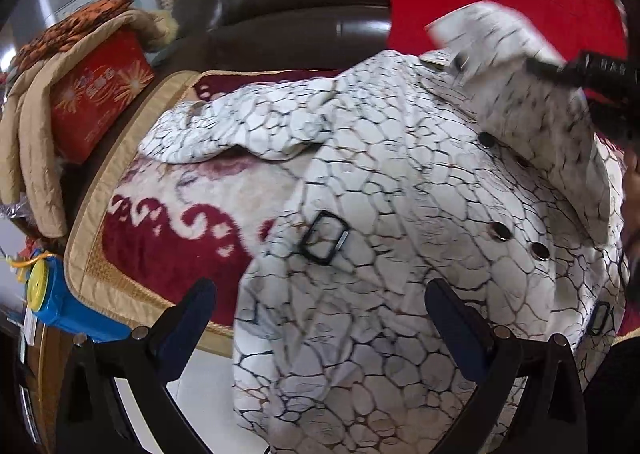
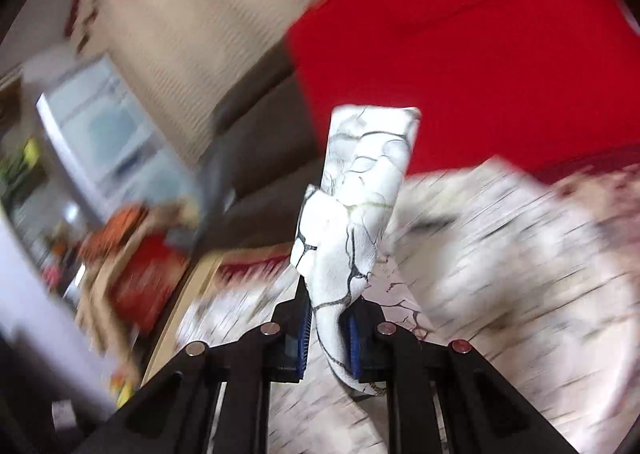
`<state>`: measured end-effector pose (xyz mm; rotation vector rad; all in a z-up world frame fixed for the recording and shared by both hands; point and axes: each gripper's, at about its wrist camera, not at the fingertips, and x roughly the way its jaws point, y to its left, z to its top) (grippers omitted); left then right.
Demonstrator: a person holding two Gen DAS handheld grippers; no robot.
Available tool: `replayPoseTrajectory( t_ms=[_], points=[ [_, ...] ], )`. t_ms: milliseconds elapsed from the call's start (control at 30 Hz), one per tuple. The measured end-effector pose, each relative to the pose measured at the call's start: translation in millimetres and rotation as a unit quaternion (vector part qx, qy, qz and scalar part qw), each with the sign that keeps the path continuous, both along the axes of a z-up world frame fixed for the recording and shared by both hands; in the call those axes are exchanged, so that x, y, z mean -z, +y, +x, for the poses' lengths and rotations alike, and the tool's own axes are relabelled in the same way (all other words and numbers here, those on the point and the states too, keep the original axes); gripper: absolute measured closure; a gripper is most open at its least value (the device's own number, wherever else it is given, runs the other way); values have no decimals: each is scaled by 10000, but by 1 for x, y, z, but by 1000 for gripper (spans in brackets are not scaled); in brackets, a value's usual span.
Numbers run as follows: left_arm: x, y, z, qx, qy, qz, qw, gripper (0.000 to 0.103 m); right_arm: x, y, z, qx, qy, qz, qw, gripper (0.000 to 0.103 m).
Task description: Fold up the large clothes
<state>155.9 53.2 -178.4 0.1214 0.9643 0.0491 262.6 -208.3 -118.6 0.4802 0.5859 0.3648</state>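
Fold was at an early stage, judging by the layout: the white crackle-print coat (image 1: 400, 214) lay mostly spread, front up w/ buttons showing, over the red-and-cream blanket (image 1: 168, 238) on the seat, hem end hanging toward the camera off the edge. One sleeve (image 1: 224, 134) sprawled out to the left, not yet tucked in. Right gripper (image 2: 326, 334) was clenched on a strip of the coat's fabric (image 2: 360, 194), prob. the other sleeve or cuff, which stood up past the fingertips; in the left view that same piece (image 1: 504, 54) was raised above the coat's upper right, w/ the gripper coming in from the right edge. Right view heavily blurred, so exact tilt unclear. Left gripper (image 1: 320, 318) hung just over the coat's lower part, jaws spread wide, holding nothing, aimed forward along the garment. Left to do, as I read it: both sleeves in, then body folded over.
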Motion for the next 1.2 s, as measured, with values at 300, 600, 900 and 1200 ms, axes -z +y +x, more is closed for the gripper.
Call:
replayPoseTrajectory(
  t_ms=[300, 600, 900, 1200],
  points=[
    [-13, 11, 4, -129, -163, -247, 9995, 0, 16, 12, -8, -619, 622, 296, 9957, 41],
    [-11, 8, 49, 53, -122, -884, 9960, 0, 8, -55, -56, 737, 209, 621, 9951, 3],
    [2, 19, 96, -82, -161, -1624, 9866, 36, 44, -132, -45, 2191, 977, 840, 9672, 28],
    [41, 5, 128, -134, 559, -1159, 9916, 40, 56, -113, -23, 1989, 1613, 22, 9666, 29]
  ],
)
